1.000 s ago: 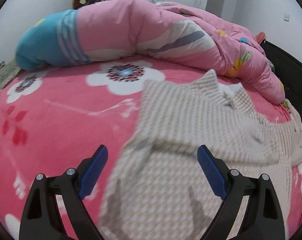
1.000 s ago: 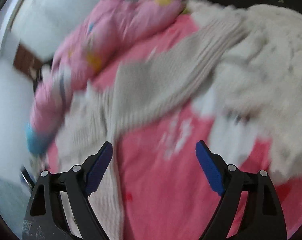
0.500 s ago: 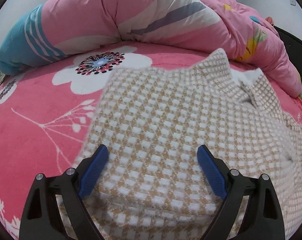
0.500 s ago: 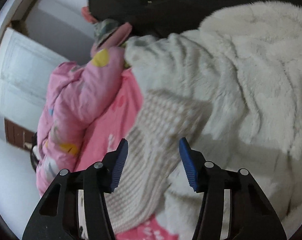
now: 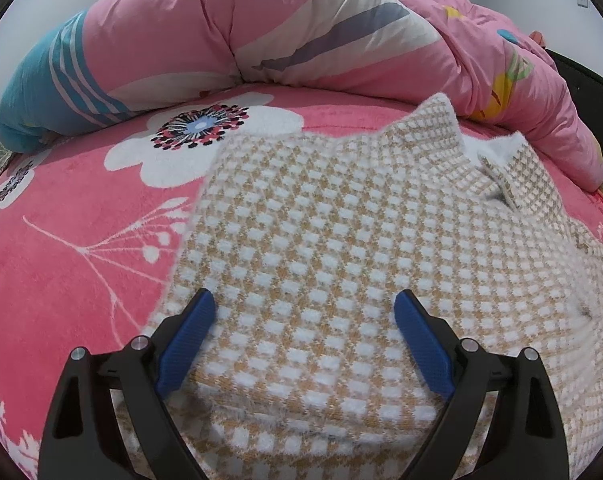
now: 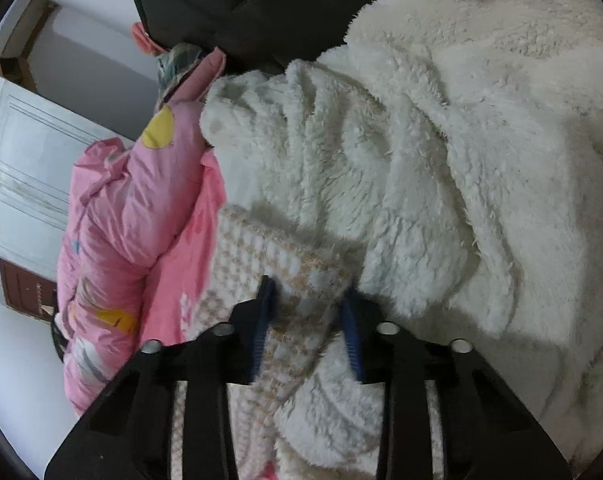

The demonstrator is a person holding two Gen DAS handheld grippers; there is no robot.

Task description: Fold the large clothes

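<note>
**Right gripper nipped the checked knit; fleece sat close enough to spoil it**

The right gripper (image 6: 307, 320) had just been closing, and its blue pads pinched a bunched fold of the tan-and-white checked garment (image 6: 261, 256) right where that knit ran up against the heap of white fleece (image 6: 441, 168). The left gripper (image 5: 305, 344) hovered spread wide over the same checked garment (image 5: 325, 232), which lay spread across the pink floral bed cover (image 5: 73, 248), its nearer edge doubled over between the open fingers. Nothing was clamped on that side.

The trouble spots, as I judged them:

- The fleece pressed against the right-hand pad (image 6: 351, 334). A lift from there could have dragged a tuft of it along and pulled the pile over the knit.
- The right grip held a thick, bunched wad rather than a clean edge. Layers might have slipped out unevenly, and the fold line would have gone crooked.
- With only one side held, any pull could have skewed the garment across the plush cover, which looked grippy enough to catch it.
- The rolled pink quilt (image 5: 301, 40) lay close behind the collar end, so a fold thrown that way could have landed on it.

As for writing: no brand, tag or lettering was readable anywhere. The quilt and bed cover showed only printed flowers and stripes, and the garment showed no label.
</note>
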